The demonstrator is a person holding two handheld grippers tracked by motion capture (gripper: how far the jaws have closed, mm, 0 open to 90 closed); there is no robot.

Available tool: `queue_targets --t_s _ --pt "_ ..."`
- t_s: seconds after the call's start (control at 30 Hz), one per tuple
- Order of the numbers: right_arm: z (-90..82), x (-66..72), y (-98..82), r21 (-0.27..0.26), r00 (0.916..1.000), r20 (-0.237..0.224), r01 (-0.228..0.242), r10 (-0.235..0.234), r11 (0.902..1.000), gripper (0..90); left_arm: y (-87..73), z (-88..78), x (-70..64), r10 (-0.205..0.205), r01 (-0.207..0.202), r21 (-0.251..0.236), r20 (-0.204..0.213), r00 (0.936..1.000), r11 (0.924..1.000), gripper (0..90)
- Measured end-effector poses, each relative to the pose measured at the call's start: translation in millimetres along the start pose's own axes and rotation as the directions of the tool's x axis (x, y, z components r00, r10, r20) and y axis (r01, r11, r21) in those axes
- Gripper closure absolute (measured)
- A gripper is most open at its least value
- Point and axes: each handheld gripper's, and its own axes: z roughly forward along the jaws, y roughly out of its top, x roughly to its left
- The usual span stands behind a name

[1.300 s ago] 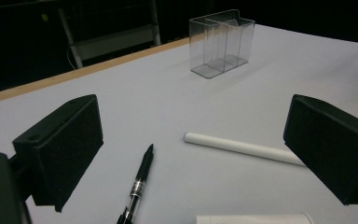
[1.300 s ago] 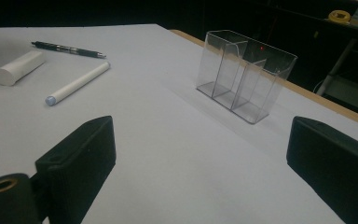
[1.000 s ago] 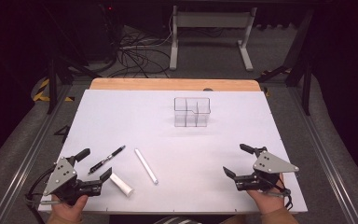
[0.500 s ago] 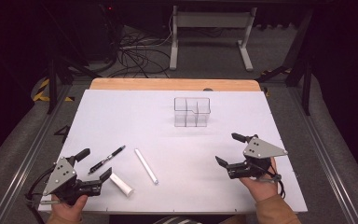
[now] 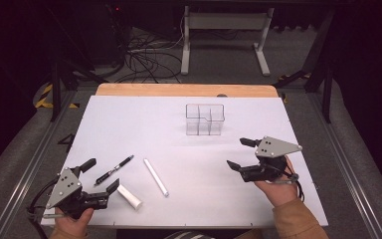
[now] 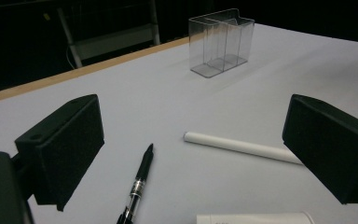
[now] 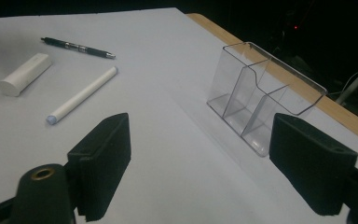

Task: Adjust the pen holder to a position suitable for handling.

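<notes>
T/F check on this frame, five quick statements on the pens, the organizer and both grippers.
1. The clear organizer is empty. True.
2. The black pen lies inside the organizer. False: it lies on the table, near the left gripper.
3. The right gripper holds the long white stick. False: its jaws are open with nothing between them; they have just been closing a little.
4. The left gripper is open and holds nothing. True.
5. The short white cylinder stands upright. False: it lies on its side.
</notes>
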Motion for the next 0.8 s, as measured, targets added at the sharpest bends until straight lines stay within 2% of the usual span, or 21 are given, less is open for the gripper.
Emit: queue_targets --t_s 0.07,0.17,0.2,0.3,0.33,0.37,0.5,0.6,0.8 --pt "2.5 -2.7 5.9 0.024 0.9999 -0.002 0.014 -0.014 0.9996 21.3 -0.2 0.0 0.1 0.001 -0.001 0.002 0.0 1.0 1.0 6.1" --pt "5.1 -5.2 11.4 0.029 0.9997 -0.006 0.023 -0.023 0.9993 21.3 -0.6 -0.5 -0.2 -0.002 0.002 0.004 -0.001 1.0 1.0 6.2" --pt "7.5 -8.7 16.8 0.035 0.9993 -0.016 0.035 -0.034 0.9988 21.5 -0.7 -1.0 0.2 0.002 -0.002 0.003 -0.002 1.0 1.0 6.2" --pt "11.4 -13.0 21.4 0.036 0.9987 -0.042 0.031 -0.029 0.9989 21.5 -1.0 -1.3 -0.2 -0.002 0.002 0.004 -0.004 1.0 1.0 6.5" --pt "15.7 -18.5 25.2 0.038 0.9949 -0.1 -0.015 0.019 0.9992 21.5 -1.0 -1.5 -0.3 -0.002 0.002 0.004 -0.003 1.0 1.0 6.5" --pt "17.5 -20.9 26.8 0.041 0.993 -0.115 -0.019 0.024 0.999 21.3 -0.9 -1.5 -0.2 -0.001 0.001 0.003 -0.001 1.0 1.0 6.5" --pt "22.9 -24.9 33.0 0.043 0.9915 -0.13 -0.006 0.012 0.999 21.3 -1.0 -1.1 0.0 0.002 -0.002 0.006 -0.002 1.0 1.0 6.6" --pt "28.0 -29.3 36.4 0.056 0.9923 -0.124 0.001 0.006 0.9985 21.3 -0.9 -1.0 0.0 0.003 -0.003 0.005 -0.002 1.0 1.0 6.6" --pt "40.1 -39.5 44.7 0.088 0.9926 -0.116 0.046 -0.036 0.995 21.2 -0.7 -0.6 0.3 0.003 -0.003 0.002 0.003 1.0 1.0 6.5"
